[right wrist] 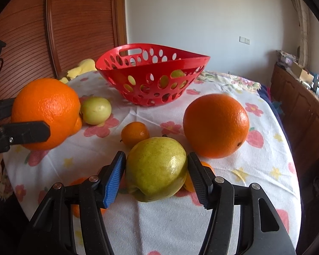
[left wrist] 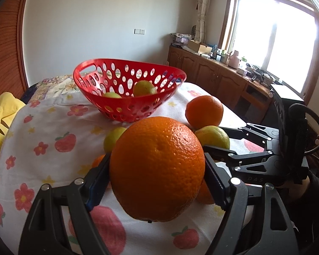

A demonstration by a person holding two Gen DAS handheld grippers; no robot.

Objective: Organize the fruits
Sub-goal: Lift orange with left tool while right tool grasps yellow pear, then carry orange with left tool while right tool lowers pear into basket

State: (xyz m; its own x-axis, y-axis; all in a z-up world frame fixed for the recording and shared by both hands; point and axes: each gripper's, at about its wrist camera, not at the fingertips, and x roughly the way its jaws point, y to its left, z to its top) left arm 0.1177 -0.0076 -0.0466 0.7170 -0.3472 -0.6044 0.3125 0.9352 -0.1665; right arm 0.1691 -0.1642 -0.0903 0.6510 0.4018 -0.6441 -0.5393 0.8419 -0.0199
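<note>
My left gripper (left wrist: pixel 157 174) is shut on a large orange (left wrist: pixel 157 167) and holds it above the flowered cloth; it also shows in the right wrist view (right wrist: pixel 45 112). My right gripper (right wrist: pixel 156 174) is shut on a green pear (right wrist: pixel 156 167), seen in the left wrist view (left wrist: pixel 213 136) between black fingers. A red perforated basket (left wrist: pixel 100 63) stands behind, holding green fruits (left wrist: pixel 143 87); it also shows in the right wrist view (right wrist: pixel 200 58). A second large orange (right wrist: pixel 215 125), a small mandarin (right wrist: pixel 135 132) and a green fruit (right wrist: pixel 95 110) lie on the cloth.
The table wears a white cloth with red flowers (right wrist: pixel 170 223). A yellow soft toy (left wrist: pixel 2 114) lies at its left edge. A wooden sideboard (left wrist: pixel 212 74) with clutter runs under the window at right. More small oranges (right wrist: pixel 204 165) lie under the grippers.
</note>
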